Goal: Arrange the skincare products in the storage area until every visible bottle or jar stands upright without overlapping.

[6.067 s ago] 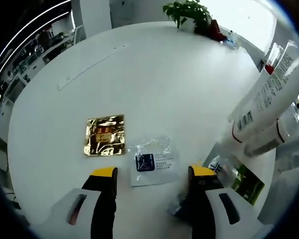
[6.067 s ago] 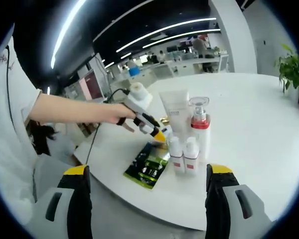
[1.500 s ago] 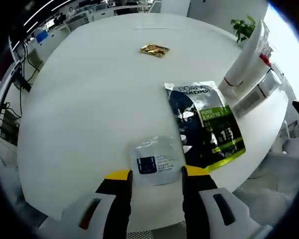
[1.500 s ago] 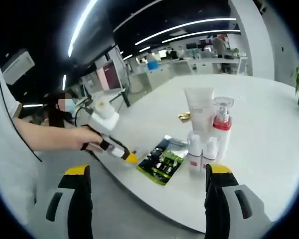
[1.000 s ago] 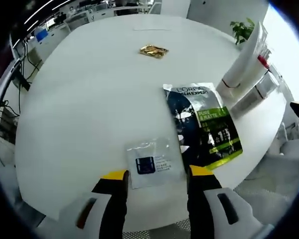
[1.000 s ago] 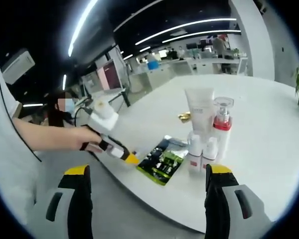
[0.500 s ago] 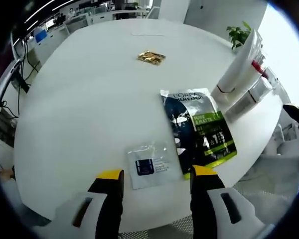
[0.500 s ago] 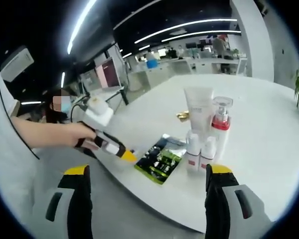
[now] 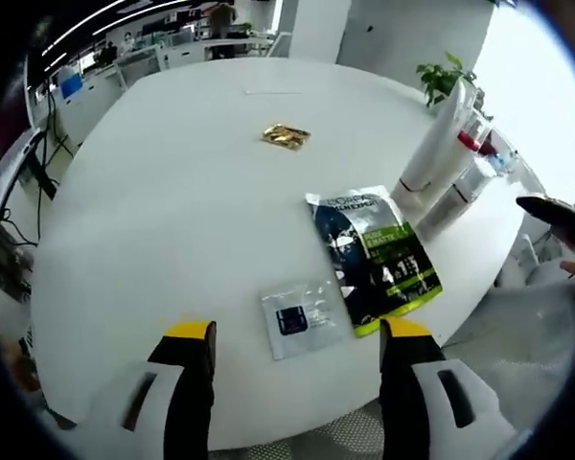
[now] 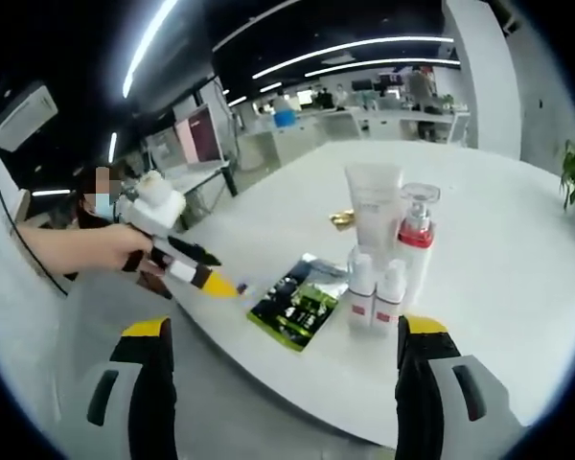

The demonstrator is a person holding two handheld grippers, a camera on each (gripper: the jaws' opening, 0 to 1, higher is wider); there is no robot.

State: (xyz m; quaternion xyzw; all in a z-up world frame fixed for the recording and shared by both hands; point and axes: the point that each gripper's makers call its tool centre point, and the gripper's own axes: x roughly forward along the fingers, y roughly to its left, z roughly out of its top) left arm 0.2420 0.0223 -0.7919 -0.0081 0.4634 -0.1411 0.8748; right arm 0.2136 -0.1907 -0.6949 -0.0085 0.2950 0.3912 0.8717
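Both grippers' jaws are spread, empty. The sachet [image 9: 301, 319] lies flat on the table [image 9: 172, 211]: light, limp, slippery; pinch an edge.

Bright ceiling strip lights [image 10: 355, 46]; glare on white table [image 9: 172, 192]; blown-out right edge; fisheye-warped, soft edges

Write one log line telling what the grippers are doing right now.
left gripper: open, above clear sachet | right gripper: open, empty | bottles: upright
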